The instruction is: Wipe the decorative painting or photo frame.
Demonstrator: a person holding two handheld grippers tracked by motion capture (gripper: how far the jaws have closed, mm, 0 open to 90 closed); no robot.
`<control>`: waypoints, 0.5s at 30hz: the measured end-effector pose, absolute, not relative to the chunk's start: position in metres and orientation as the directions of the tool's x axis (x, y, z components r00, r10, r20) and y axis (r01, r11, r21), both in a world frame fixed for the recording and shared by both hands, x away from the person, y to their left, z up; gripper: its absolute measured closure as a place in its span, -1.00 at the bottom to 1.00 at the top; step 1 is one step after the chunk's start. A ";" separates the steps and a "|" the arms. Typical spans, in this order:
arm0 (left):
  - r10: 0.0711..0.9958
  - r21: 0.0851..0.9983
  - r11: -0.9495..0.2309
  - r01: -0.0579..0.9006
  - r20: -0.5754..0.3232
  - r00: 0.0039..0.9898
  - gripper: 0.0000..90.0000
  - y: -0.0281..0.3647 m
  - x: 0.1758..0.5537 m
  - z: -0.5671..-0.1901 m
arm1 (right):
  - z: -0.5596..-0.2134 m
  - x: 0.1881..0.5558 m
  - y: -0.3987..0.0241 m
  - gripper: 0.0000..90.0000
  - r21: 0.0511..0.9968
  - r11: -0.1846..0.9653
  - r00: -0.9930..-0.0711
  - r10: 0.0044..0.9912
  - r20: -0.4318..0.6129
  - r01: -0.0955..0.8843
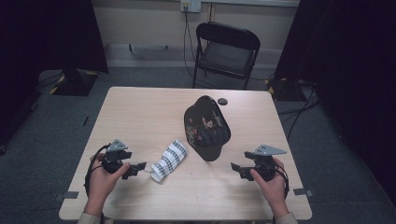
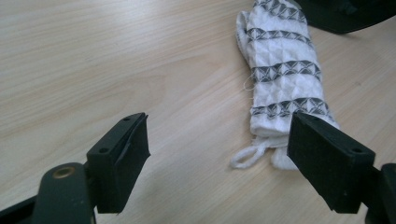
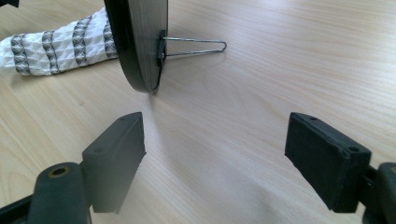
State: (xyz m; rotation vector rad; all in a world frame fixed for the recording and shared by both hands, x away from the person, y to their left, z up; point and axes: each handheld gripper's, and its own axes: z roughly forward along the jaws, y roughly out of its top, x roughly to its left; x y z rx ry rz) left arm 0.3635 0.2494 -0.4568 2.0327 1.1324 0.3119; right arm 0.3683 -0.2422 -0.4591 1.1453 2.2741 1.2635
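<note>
A black cap (image 1: 206, 127) with a flower pattern stands propped on a thin wire stand (image 3: 196, 46) at mid-table. Left of it lies a folded white cloth (image 1: 169, 160) with grey patterned bands and a small loop at its near end. My left gripper (image 1: 140, 167) is open just left of the cloth's near end; in the left gripper view (image 2: 217, 135) the cloth (image 2: 282, 70) lies ahead, partly behind the right jaw. My right gripper (image 1: 236, 168) is open, nothing between its jaws, a short way right of the cap's brim (image 3: 140, 42).
A small dark round object (image 1: 222, 101) lies near the table's far edge. A black folding chair (image 1: 226, 51) stands behind the table (image 1: 140, 112). Cables run over the grey floor at the right. Bare wood stretches between the two grippers.
</note>
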 end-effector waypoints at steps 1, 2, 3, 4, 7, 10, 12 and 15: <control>0.806 0.723 -0.303 0.621 -0.152 0.571 -0.56 0.250 0.363 -0.458 | -0.459 0.368 -0.243 -0.56 0.812 0.303 -0.635 0.765 0.104 0.498; 0.808 0.721 -0.300 0.624 -0.156 0.568 -0.56 0.251 0.363 -0.458 | -0.459 0.368 -0.243 -0.56 0.812 0.306 -0.638 0.763 0.103 0.497; 0.806 0.719 -0.303 0.625 -0.156 0.571 -0.56 0.253 0.363 -0.458 | -0.460 0.368 -0.244 -0.56 0.812 0.303 -0.638 0.762 0.108 0.499; 0.809 0.721 -0.302 0.624 -0.152 0.568 -0.56 0.254 0.363 -0.459 | -0.460 0.368 -0.244 -0.56 0.811 0.302 -0.637 0.763 0.109 0.501; 0.812 0.719 -0.299 0.627 -0.153 0.563 -0.56 0.258 0.363 -0.459 | -0.461 0.368 -0.247 -0.56 0.808 0.303 -0.635 0.764 0.110 0.505; 0.819 0.722 -0.286 0.630 -0.158 0.552 -0.57 0.260 0.363 -0.459 | -0.461 0.368 -0.250 -0.56 0.807 0.297 -0.629 0.769 0.114 0.510; 0.815 0.718 -0.297 0.630 -0.153 0.558 -0.57 0.262 0.363 -0.460 | -0.462 0.368 -0.251 -0.56 0.805 0.300 -0.628 0.770 0.111 0.511; 0.816 0.715 -0.306 0.629 -0.143 0.560 -0.57 0.264 0.363 -0.462 | -0.463 0.368 -0.254 -0.56 0.803 0.304 -0.625 0.774 0.106 0.513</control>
